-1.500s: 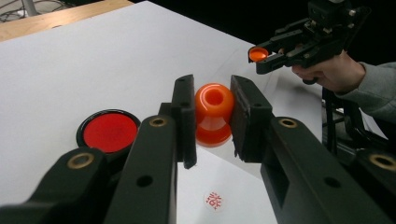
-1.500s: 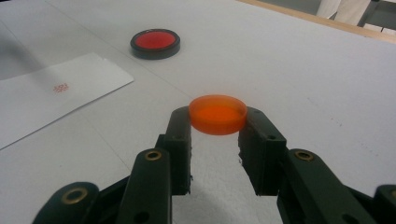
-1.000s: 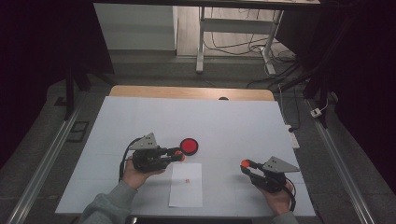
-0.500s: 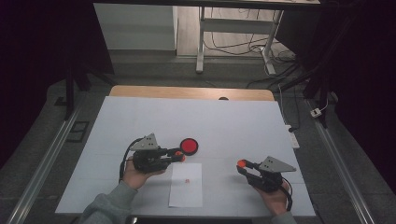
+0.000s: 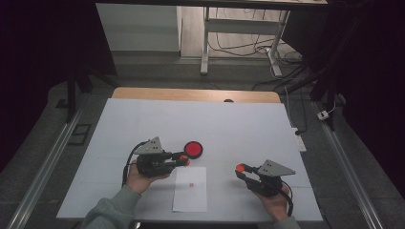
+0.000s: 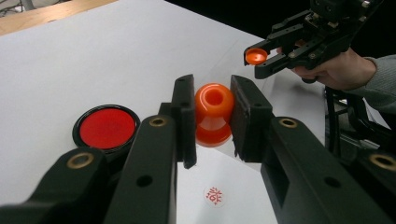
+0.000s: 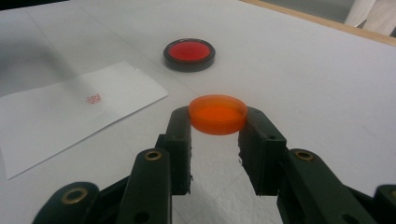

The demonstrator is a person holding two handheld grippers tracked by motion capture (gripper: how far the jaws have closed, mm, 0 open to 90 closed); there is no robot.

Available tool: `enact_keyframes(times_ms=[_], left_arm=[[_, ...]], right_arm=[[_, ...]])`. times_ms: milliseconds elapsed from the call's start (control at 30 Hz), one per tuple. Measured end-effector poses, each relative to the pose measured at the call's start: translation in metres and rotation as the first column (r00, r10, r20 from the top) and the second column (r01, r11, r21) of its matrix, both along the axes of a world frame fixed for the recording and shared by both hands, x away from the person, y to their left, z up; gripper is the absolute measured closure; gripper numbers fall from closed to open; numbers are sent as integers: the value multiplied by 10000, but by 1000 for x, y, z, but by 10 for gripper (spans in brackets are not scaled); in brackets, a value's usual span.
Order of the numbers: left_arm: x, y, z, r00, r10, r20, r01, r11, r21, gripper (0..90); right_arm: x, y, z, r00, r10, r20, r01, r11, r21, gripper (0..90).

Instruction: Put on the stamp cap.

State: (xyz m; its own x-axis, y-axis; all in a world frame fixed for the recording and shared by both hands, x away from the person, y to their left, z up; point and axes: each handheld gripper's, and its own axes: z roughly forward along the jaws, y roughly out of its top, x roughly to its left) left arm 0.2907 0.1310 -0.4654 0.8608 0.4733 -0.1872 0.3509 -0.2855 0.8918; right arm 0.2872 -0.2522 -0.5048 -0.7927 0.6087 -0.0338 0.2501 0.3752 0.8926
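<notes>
- While the orange stamp point(image 6: 213, 114) sits pinched between the jaws of the left gripper point(image 6: 212, 116), it is lifted clear of the table, just above the near edge of the white paper sheet point(image 5: 191, 191); held with its hollow end towards the camera, it looks ready either for inking or for recapping, as I judge.
- Its jaws press on both sides of the stamp's waisted body, closed as far as the body allows, with no gap showing at either pad.
- Off to the side, the right gripper point(image 7: 218, 122) holds the stamp's shallow orange cap point(image 7: 218, 113) by its rim, open side up in the left gripper view, kept well apart from the stamp; that separation suggests the cap is parked in hand until the stamping is done.
- Those jaws are likewise closed on the cap's edge, nipping it at two opposite points.
- One small red seal mark point(image 5: 192, 184) already lies on the paper, near the sheet's upper middle.
- Beyond the paper's far edge, just beside the left gripper's tips, rests the round red ink pad point(image 5: 193, 149) in its black case, lid off and within easy reach.
- Everything stands on the white table top point(image 5: 239, 124), each gripper carried in one of the person's hands.
</notes>
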Motion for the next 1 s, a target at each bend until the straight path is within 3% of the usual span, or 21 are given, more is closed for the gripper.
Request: enact_keyframes(times_ms=[1000], left_arm=[[0, -2, -1, 10000, -54, 19, 54, 10000, 31, 720]], right_arm=[[-4, 36, -2, 9963, 855, -106, -854, 9963, 129, 644]])
